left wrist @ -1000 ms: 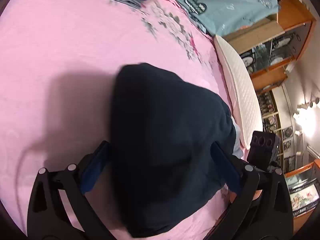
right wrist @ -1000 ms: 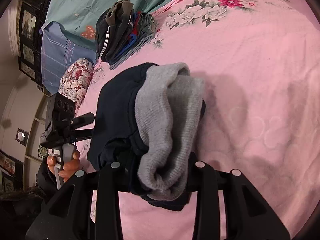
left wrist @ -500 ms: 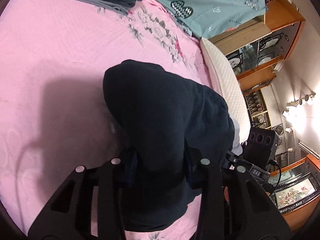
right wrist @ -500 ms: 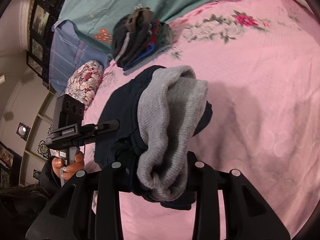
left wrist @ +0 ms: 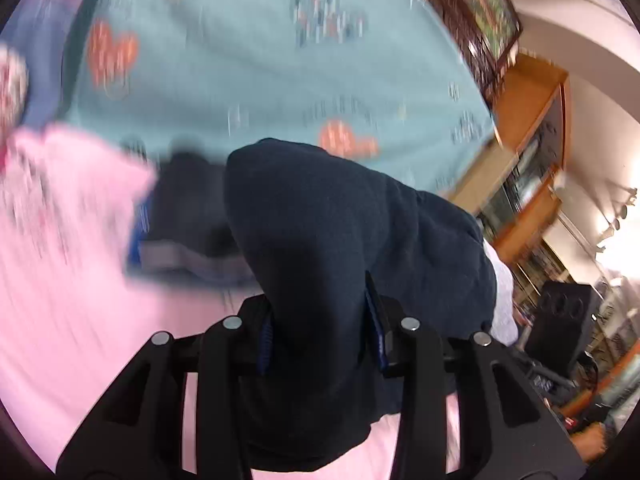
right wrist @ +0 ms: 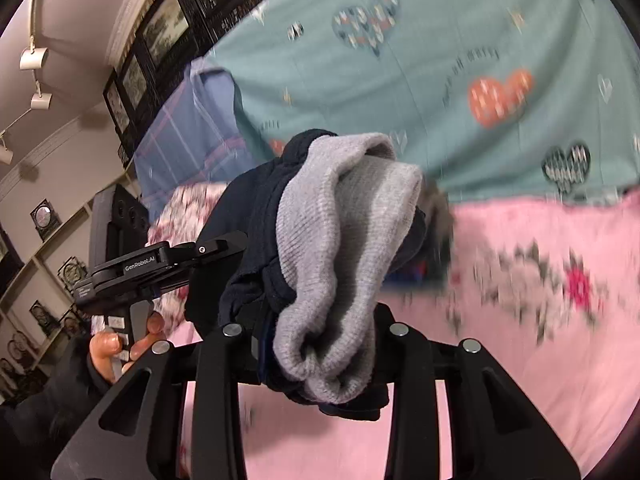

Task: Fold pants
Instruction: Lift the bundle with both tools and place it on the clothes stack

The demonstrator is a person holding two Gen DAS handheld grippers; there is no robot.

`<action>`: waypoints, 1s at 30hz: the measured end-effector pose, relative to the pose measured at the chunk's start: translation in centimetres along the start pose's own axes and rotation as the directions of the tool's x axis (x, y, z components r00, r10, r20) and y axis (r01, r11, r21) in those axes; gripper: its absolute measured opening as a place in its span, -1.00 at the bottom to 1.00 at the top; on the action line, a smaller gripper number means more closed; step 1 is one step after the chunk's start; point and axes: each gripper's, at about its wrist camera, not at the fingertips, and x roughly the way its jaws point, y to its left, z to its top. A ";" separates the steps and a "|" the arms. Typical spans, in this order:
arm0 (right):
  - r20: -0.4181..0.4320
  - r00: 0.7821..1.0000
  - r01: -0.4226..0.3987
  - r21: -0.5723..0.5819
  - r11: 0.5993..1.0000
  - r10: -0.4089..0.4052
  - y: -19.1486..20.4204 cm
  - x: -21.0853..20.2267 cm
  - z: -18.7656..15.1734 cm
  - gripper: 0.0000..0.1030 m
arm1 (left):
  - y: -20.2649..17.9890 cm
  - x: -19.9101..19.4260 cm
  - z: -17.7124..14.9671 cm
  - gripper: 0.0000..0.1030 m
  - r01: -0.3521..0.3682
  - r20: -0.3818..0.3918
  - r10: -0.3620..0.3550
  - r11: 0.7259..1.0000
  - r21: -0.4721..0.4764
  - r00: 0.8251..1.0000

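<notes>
Gripping a thick fold of the dark navy pants [left wrist: 352, 240], the left gripper [left wrist: 322, 336] sits low centre in the left wrist view, blue pads pressed into the cloth from both sides (clamped, no gap). The bundle fills the middle of the frame and hangs over the fingers toward the bottom edge. Behind it: pink bedsheet [left wrist: 68, 300] at left, blurred; teal heart-print cover [left wrist: 248, 72] across the top; a blurred stack of dark and blue clothes [left wrist: 180, 220] left of centre. Wooden display cabinet [left wrist: 532, 152] at upper right. Only this view shows that cabinet, and the other gripper's dark body at lower right, partly cut off.

Right wrist view: the right gripper [right wrist: 316, 332] low centre, jaws closed on the same pants [right wrist: 256, 232], here showing a grey ribbed waistband or cuff [right wrist: 340, 260] (cannot tell which) that the left view barely shows. Fabric bunches up from the fingers to mid-frame. At left, the left gripper seen side-on, a hand [right wrist: 120, 348] around its handle. Framed pictures [right wrist: 160, 28] and spotlights upper left, a blue plaid pillow [right wrist: 192, 128], floral pillow below it. Pink sheet with flower print lower right, teal cover above.
</notes>
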 end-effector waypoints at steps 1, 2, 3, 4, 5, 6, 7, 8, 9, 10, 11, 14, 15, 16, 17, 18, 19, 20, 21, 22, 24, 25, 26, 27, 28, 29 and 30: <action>0.022 1.000 0.004 -0.012 1.000 -0.004 0.2 1.0 1.6 -0.34 | 0.1 0.3 1.6 -0.27 -0.016 0.024 0.016 1.000 0.006 1.000; 0.051 0.999 0.021 -0.030 0.999 -0.019 0.3 2.4 3.4 -0.34 | 0.7 1.1 3.1 -0.27 -0.028 0.039 0.028 1.000 -0.008 0.999; 0.065 0.997 0.035 -0.036 0.999 -0.032 0.2 3.7 4.6 -0.33 | 1.8 2.0 4.3 -0.27 -0.034 0.044 0.036 0.999 -0.039 0.998; 0.071 0.997 0.045 -0.037 0.998 -0.042 -0.2 5.2 5.7 -0.33 | 2.7 2.9 5.0 -0.27 -0.041 0.043 0.043 0.997 -0.058 0.998; 0.076 0.996 0.055 -0.030 0.998 -0.052 -0.8 7.1 6.7 -0.33 | 3.9 4.4 5.7 -0.27 -0.051 0.039 0.054 0.995 -0.081 0.998; 0.071 0.996 0.055 -0.018 0.998 -0.054 -1.7 8.8 7.3 -0.33 | 5.4 6.2 6.3 -0.27 -0.068 0.037 0.072 0.993 -0.101 0.997; 0.069 0.996 0.054 -0.014 0.998 -0.053 -2.6 10.6 7.6 -0.33 | 6.7 7.4 6.6 -0.27 -0.079 0.037 0.084 0.990 -0.120 0.996; 0.067 0.996 0.061 -0.017 0.998 -0.060 -3.7 12.7 7.8 -0.33 | 8.3 8.8 6.7 -0.27 -0.084 0.034 0.090 0.986 -0.145 0.995; 0.064 0.996 0.066 -0.011 0.998 -0.065 -4.8 14.6 7.7 -0.33 | 10.4 10.8 6.7 -0.27 -0.099 0.028 0.106 0.977 -0.188 0.994; 0.050 0.996 0.075 -0.005 0.997 -0.075 -5.7 16.3 7.8 -0.33 | 11.7 12.4 6.9 -0.26 -0.115 0.018 0.122 0.968 -0.221 0.992; 0.020 0.995 0.095 0.019 0.995 -0.095 -7.3 18.7 7.6 -0.30 | 13.4 14.4 6.5 -0.26 -0.149 -0.006 0.153 0.955 -0.258 0.988; -0.068 0.976 0.212 0.071 0.975 -0.208 -11.0 22.7 6.6 -0.11 | 15.6 17.5 5.7 0.01 -0.202 -0.019 0.206 0.933 -0.296 0.978; -0.053 0.977 0.210 0.092 0.973 -0.206 -11.7 22.4 6.5 0.07 | 15.8 17.5 5.4 0.22 -0.197 -0.015 0.202 0.934 -0.298 0.979; -0.035 0.977 0.212 0.106 0.972 -0.209 -12.1 21.9 6.6 0.18 | 15.8 17.4 5.3 0.47 -0.198 -0.011 0.204 0.935 -0.293 0.979; 0.000 0.974 0.226 0.102 0.969 -0.227 -12.3 20.7 6.9 0.25 | 15.8 17.2 5.3 0.61 -0.212 -0.007 0.219 0.935 -0.285 0.976; 0.022 0.971 0.234 0.087 0.968 -0.236 -12.2 20.0 7.1 0.28 | 15.9 17.0 5.3 0.75 -0.212 -0.002 0.220 0.936 -0.280 0.975; 0.054 0.966 0.248 0.075 0.966 -0.252 -12.1 18.9 7.3 0.29 | 15.8 16.7 5.3 0.76 -0.206 0.003 0.215 0.939 -0.274 0.977; 0.087 0.959 0.263 0.073 0.962 -0.269 -11.7 18.0 7.5 0.31 | 15.6 16.2 5.3 0.76 -0.203 0.002 0.211 0.942 -0.269 0.977; 0.133 0.950 0.277 0.072 0.958 -0.284 -11.2 17.0 7.9 0.34 | 15.5 15.8 5.4 0.76 -0.195 0.006 0.204 0.944 -0.266 0.979; 0.176 0.944 0.272 0.067 0.960 -0.279 -10.5 15.8 8.4 0.35 | 15.3 14.9 5.6 0.76 -0.178 0.023 0.190 0.949 -0.261 0.981; 0.249 0.937 0.244 0.042 0.969 -0.246 -8.7 13.8 9.3 0.38 | 14.6 12.9 5.9 0.79 -0.163 0.061 0.183 0.956 -0.245 0.981; 0.263 0.940 0.220 0.021 0.975 -0.218 -7.5 13.6 9.8 0.38 | 14.3 12.0 6.0 0.82 -0.155 0.079 0.178 0.960 -0.231 0.981; 0.249 0.954 0.177 -0.010 0.984 -0.169 -6.2 14.0 10.2 0.38 | 13.9 11.1 6.0 0.83 -0.157 0.097 0.180 0.965 -0.210 0.979; 0.196 0.971 0.145 -0.042 0.989 -0.134 -4.9 15.3 10.4 0.38 | 13.4 10.6 5.9 0.88 -0.167 0.105 0.189 0.968 -0.186 0.976; 0.150 0.980 0.141 -0.059 0.988 -0.131 -4.2 16.5 10.5 0.38 | 13.1 10.6 5.7 0.89 -0.182 0.104 0.199 0.971 -0.155 0.974; 0.069 0.982 0.180 -0.083 0.980 -0.175 -3.4 19.0 10.3 0.37 | 12.7 10.8 5.3 0.89 -0.204 0.096 0.216 0.971 -0.125 0.972; 0.017 0.973 0.230 -0.089 0.969 -0.229 -3.4 20.7 10.1 0.31 | 12.6 11.6 4.8 0.89 -0.245 0.073 0.253 0.965 -0.097 0.965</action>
